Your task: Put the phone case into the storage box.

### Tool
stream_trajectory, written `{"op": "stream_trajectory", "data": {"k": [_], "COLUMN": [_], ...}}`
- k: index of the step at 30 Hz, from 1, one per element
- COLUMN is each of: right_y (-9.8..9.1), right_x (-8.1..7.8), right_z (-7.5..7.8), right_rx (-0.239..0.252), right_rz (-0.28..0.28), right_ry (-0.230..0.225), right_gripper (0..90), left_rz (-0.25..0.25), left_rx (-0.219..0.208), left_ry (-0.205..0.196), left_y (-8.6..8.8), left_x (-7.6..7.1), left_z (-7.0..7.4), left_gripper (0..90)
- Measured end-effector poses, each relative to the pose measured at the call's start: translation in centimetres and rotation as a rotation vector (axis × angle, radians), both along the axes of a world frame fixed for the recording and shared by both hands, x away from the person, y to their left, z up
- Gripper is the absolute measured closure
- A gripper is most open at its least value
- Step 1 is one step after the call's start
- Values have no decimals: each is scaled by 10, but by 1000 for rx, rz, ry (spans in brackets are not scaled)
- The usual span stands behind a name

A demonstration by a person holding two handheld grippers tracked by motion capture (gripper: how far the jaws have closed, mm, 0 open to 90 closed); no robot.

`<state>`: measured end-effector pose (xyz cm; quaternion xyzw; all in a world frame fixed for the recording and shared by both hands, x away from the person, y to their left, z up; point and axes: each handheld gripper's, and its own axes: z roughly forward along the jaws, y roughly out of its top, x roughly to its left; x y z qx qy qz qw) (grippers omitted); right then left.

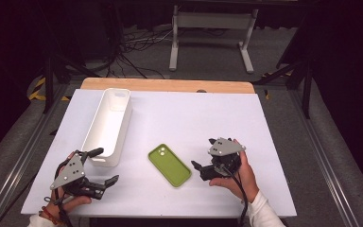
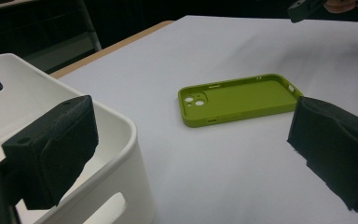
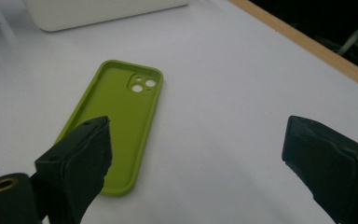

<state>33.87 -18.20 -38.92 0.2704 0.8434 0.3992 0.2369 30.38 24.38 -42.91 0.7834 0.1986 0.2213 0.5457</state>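
A green phone case (image 1: 169, 164) lies flat on the white desk (image 1: 227, 118), open side up, its camera cut-outs toward the far end. It sits between the two hands, near the middle of the front half of the desk, with the long white bin (image 1: 108, 125) just to its left and apart from it.

The left tongs (image 1: 97, 165) are spread wide and hold nothing; in the left gripper view one jaw hangs over the bin's near corner and the other over bare desk, with the case (image 2: 239, 98) ahead between them. The right tongs (image 1: 199, 166) are also wide open and empty, pointing toward the case from its right; in the right gripper view the case (image 3: 116, 119) lies just beyond the left jaw.

The case looks like soft silicone: very light, bendy, and grippy rather than slick, so not fragile. Lying flat, it offers only its thin raised rim. The best hold is likely across the narrow width at mid-length, one jaw on each long side wall, squeezed gently since the walls will probably bow inward. Gripping a corner would likely make it flop.
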Motion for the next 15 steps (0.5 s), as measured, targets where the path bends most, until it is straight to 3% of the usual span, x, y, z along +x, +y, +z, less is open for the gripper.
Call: {"op": "stream_trajectory", "data": {"k": [2, 8, 11, 12, 15], "right_y": [7, 18, 26, 33, 38], "right_x": [8, 19, 26, 31, 35], "right_z": [1, 3, 1, 0, -1], "right_rx": [-19, -37, -64, -85, -93], "right_rz": [16, 29, 36, 52, 54], "right_ry": [38, 97, 133, 165, 181], "right_gripper": [112, 139, 158, 169, 178], "left_rz": [-1, -2, -5, -4, -4], "left_rx": [14, 22, 26, 30, 29], "left_ry": [-7, -5, 0, -2, -2], "left_y": [-1, -2, -2, -2, -2], "left_x": [-1, -1, -1, -1, -1], "left_z": [0, -1, -1, -1, -1], "left_gripper": [25, 26, 27, 27, 28]}}
